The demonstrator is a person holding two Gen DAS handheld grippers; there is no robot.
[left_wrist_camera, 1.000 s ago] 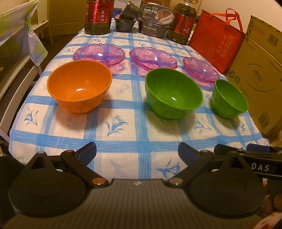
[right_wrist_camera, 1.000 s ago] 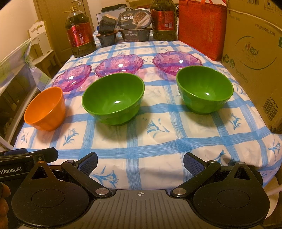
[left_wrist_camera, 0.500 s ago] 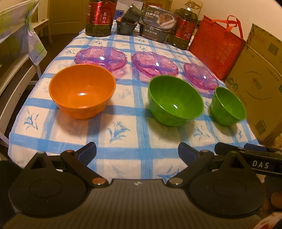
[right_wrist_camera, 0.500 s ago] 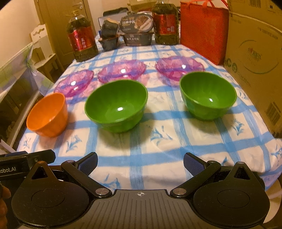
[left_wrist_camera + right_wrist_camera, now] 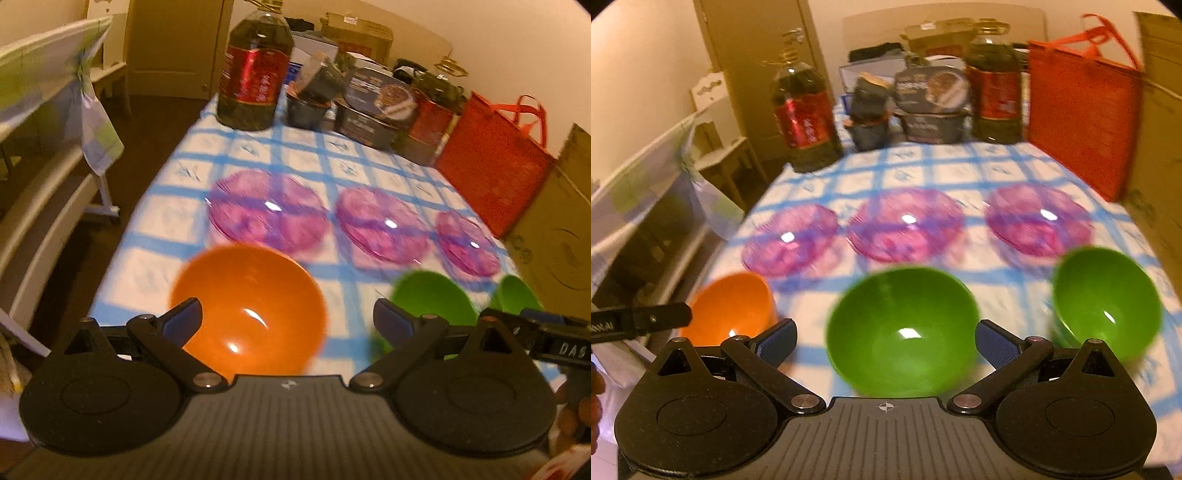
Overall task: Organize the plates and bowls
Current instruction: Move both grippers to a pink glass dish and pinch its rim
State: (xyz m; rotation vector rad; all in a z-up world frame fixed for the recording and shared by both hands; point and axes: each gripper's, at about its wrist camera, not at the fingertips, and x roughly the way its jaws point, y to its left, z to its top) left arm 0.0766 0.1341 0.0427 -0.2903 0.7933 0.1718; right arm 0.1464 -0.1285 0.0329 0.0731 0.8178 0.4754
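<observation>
We see the left gripper (image 5: 288, 319) hanging above the near edge of the tabletop (image 5: 236, 158), its jaws spread wide and holding nothing. The orange bowl (image 5: 247, 310) sits just beyond and between the jaws, at the near left of the checked cloth. The right gripper (image 5: 886, 341) has its jaws spread too, with the big green bowl (image 5: 903, 328) framed between them; we cannot tell whether either pad touches it. The small green bowl (image 5: 1106, 301) stands to the right of it, near the right edge.

Behind the bowls we count three pink plates in a row: left plate (image 5: 792, 240), middle plate (image 5: 905, 225) and right plate (image 5: 1038, 225), each apart from its neighbours. All the bowls stand upright, mouths up. The view is blurred, so fine detail is lost.

At the far end stand an oil bottle (image 5: 805, 118) on the left, a second bottle (image 5: 993, 88) on the right, and dark food boxes (image 5: 932, 107) between them. A red bag (image 5: 1082, 118) rests at the far right, beside a carton (image 5: 557, 229).
</observation>
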